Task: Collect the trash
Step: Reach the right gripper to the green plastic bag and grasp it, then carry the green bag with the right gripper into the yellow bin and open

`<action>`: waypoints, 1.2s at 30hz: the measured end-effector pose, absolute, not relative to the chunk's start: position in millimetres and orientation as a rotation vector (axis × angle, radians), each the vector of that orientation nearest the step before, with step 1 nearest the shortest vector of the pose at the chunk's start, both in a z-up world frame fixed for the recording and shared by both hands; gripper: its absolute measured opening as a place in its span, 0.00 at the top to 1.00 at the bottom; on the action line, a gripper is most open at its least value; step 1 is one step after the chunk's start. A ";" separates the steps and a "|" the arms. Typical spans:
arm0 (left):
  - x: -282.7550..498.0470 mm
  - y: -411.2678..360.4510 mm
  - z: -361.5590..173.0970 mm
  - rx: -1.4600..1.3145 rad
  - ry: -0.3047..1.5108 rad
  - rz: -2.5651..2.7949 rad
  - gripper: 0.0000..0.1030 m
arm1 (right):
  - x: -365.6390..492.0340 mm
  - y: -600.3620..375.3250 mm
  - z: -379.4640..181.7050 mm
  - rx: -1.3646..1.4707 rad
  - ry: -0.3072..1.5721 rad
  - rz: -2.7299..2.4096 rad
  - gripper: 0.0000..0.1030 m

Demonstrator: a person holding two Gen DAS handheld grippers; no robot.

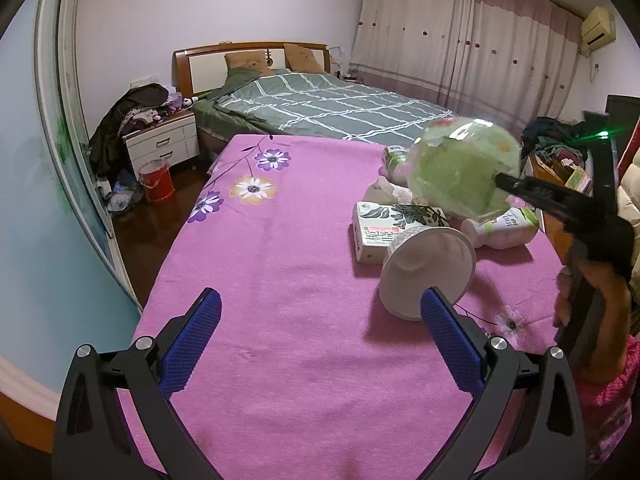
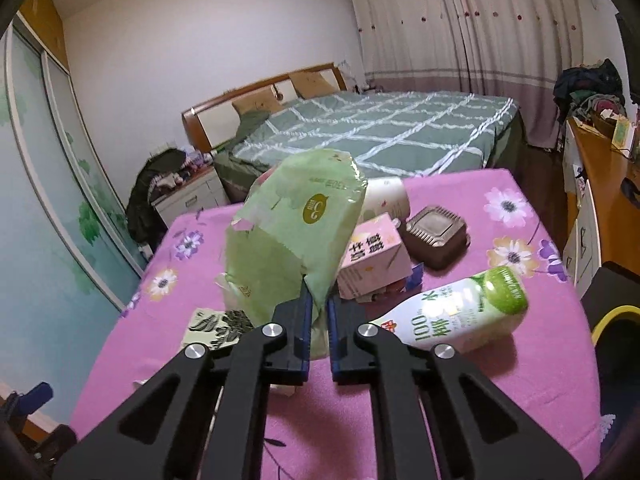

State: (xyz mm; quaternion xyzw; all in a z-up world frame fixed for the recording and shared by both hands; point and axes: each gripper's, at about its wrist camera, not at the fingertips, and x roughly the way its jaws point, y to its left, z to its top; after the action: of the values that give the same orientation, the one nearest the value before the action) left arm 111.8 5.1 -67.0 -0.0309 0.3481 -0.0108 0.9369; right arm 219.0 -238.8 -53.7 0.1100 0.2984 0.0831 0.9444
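Your right gripper (image 2: 318, 312) is clamped on the crinkled pale-green plastic wrapper (image 2: 294, 232), blue pads pinching its lower edge; the wrapper is lifted clear of the pink flowered tablecloth (image 2: 520, 380). In the left wrist view the same wrapper (image 1: 464, 168) hangs blurred above the trash pile. Your left gripper (image 1: 320, 320) has its blue-padded fingers (image 1: 196, 336) wide apart with nothing between them, hovering over bare cloth (image 1: 280, 260).

Still on the table: a white and green plastic drink bottle (image 2: 456, 316) on its side just right of your right gripper, a pink printed carton (image 2: 374, 260) behind the wrapper, a dark brown ridged square container (image 2: 436, 238) beside the carton, and a white box with black leaf print (image 2: 216, 326) at lower left (partly hidden). From the left wrist view, a white paper cup (image 1: 426, 272) lies tipped on its side, touching the leaf-print box (image 1: 384, 228).
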 end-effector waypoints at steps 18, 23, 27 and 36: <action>103.5 -27.0 -61.1 -0.030 0.703 -0.076 0.05 | 116.7 -373.5 -38.2 0.346 0.508 -0.096 0.93; 103.2 -41.5 -58.3 -0.008 0.700 -0.095 0.05 | 93.0 -425.3 -49.8 0.363 0.525 -0.213 0.93; 102.6 -54.0 -56.5 0.009 0.699 -0.110 0.05 | 77.1 -458.9 -65.2 0.370 0.550 -0.290 0.93; 103.0 -75.1 -55.0 0.045 0.701 -0.137 0.05 | 60.6 -502.6 -100.0 0.413 0.617 -0.385 0.92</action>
State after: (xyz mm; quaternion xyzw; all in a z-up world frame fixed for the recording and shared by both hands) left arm 103.0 -75.1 -55.0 0.0218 0.3430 -0.0671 0.9367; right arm 60.6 -502.6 -100.0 0.2008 0.2998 -0.1872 0.9137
